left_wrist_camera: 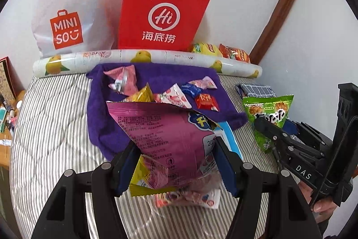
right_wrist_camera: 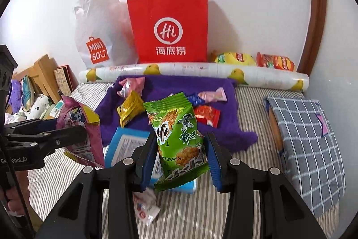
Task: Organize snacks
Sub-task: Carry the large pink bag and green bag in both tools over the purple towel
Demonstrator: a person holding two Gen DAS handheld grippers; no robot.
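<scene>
My left gripper (left_wrist_camera: 175,145) is shut on a large magenta snack bag (left_wrist_camera: 165,127), held above the striped bed; the bag's torn top points away from me. My right gripper (right_wrist_camera: 181,138) is shut on a green rice-cracker packet (right_wrist_camera: 176,127), held upright in the air. Each gripper shows in the other's view: the right one (left_wrist_camera: 259,124) with the green packet (left_wrist_camera: 268,109), the left one (right_wrist_camera: 80,134) with the magenta bag (right_wrist_camera: 76,118). Several small wrapped snacks lie on a purple towel (left_wrist_camera: 156,77) beyond both grippers.
A red paper bag (right_wrist_camera: 170,28) and a white Miniso bag (right_wrist_camera: 96,37) stand against the wall behind a lemon-print roll (right_wrist_camera: 192,71). Yellow and red chip bags (right_wrist_camera: 255,59) lie at the back right. A blue box (right_wrist_camera: 127,142) and a checked cushion (right_wrist_camera: 306,133) rest on the striped bedding.
</scene>
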